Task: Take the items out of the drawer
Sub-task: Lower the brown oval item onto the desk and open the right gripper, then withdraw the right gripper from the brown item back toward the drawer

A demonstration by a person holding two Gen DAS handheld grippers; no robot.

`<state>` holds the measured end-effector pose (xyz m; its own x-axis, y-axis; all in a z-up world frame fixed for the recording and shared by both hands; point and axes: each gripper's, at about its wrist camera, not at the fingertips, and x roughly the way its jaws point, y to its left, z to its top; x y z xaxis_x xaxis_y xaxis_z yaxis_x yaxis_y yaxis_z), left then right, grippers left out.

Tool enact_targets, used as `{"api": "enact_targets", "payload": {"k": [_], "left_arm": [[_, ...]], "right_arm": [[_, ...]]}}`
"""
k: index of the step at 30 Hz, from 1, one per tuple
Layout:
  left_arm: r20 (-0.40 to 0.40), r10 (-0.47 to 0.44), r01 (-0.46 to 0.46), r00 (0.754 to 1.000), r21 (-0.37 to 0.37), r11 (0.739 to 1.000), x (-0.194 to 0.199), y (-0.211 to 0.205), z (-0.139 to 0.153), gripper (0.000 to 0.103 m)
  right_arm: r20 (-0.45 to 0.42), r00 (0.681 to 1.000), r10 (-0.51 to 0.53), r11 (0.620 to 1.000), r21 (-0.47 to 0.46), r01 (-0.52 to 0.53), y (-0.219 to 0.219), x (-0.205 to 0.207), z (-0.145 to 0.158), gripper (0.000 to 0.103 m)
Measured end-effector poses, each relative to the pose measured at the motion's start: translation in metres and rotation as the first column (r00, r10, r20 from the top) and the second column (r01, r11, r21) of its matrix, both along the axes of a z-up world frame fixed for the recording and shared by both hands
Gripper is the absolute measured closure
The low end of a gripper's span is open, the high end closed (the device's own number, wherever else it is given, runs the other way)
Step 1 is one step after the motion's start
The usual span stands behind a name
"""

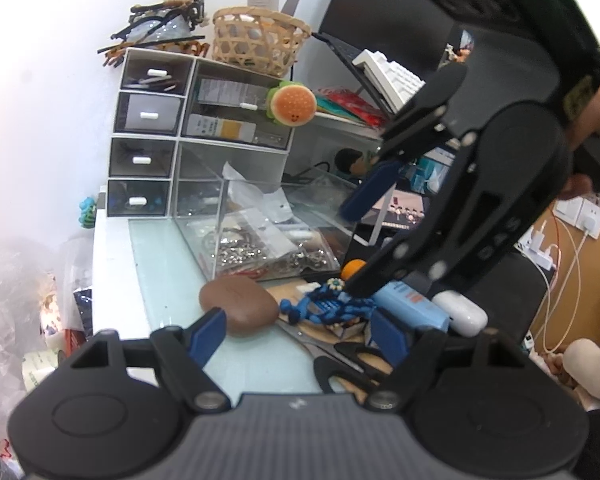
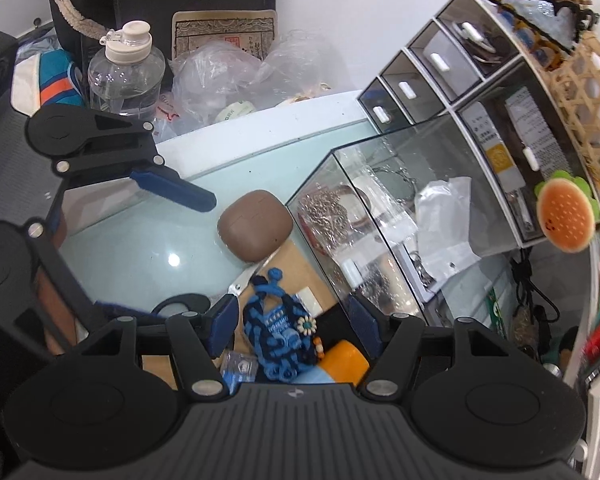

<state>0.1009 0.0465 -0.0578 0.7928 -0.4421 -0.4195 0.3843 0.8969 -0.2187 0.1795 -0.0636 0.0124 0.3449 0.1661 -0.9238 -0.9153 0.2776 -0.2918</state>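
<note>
A clear plastic drawer (image 1: 204, 240) (image 2: 320, 184) is pulled out of the white organizer (image 1: 152, 136) (image 2: 480, 80) onto the desk. It holds metal key rings and plastic bags (image 1: 260, 240) (image 2: 380, 232). A brown earbud case (image 1: 240, 306) (image 2: 255, 225) and a blue crocheted pouch (image 1: 324, 310) (image 2: 280, 336) lie in front of the drawer. My left gripper (image 1: 300, 334) is open and empty just before the brown case. My right gripper (image 2: 296, 320) is open above the blue pouch; it also shows in the left wrist view (image 1: 356, 248).
Black scissors (image 1: 340, 360) (image 2: 204, 300), a blue tube (image 1: 416, 306) and a white case (image 1: 460, 314) lie on the desk. A wicker basket (image 1: 260, 40) tops the organizer. A burger toy (image 1: 292, 106) (image 2: 566, 220) hangs on it. A water bottle (image 2: 126, 72) and bags stand left.
</note>
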Motion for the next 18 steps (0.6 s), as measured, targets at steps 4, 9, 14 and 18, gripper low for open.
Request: {"api": "enact_targets", "payload": {"k": [4, 9, 14, 18], "left_arm": [[0.011, 0.002, -0.002, 1.000, 0.008, 1.000, -0.003, -0.002, 0.002, 0.021], [0.004, 0.000, 0.000, 1.000, 0.020, 1.000, -0.001, -0.006, 0.003, 0.021], [0.003, -0.010, 0.010, 1.000, 0.026, 1.000, -0.005, -0.011, 0.004, 0.021], [0.000, -0.011, 0.011, 1.000, 0.037, 0.999, -0.007, -0.016, 0.004, 0.021]], "right_arm": [[0.009, 1.000, -0.028, 1.000, 0.011, 0.028, -0.012, -0.003, 0.009, 0.036], [0.012, 0.996, -0.085, 0.996, 0.043, 0.084, -0.037, -0.008, 0.019, 0.036], [0.013, 0.990, -0.139, 0.987, 0.078, 0.137, -0.064, -0.017, 0.027, 0.036], [0.017, 0.984, -0.179, 0.977, 0.120, 0.175, -0.083, -0.026, 0.035, 0.031]]}}
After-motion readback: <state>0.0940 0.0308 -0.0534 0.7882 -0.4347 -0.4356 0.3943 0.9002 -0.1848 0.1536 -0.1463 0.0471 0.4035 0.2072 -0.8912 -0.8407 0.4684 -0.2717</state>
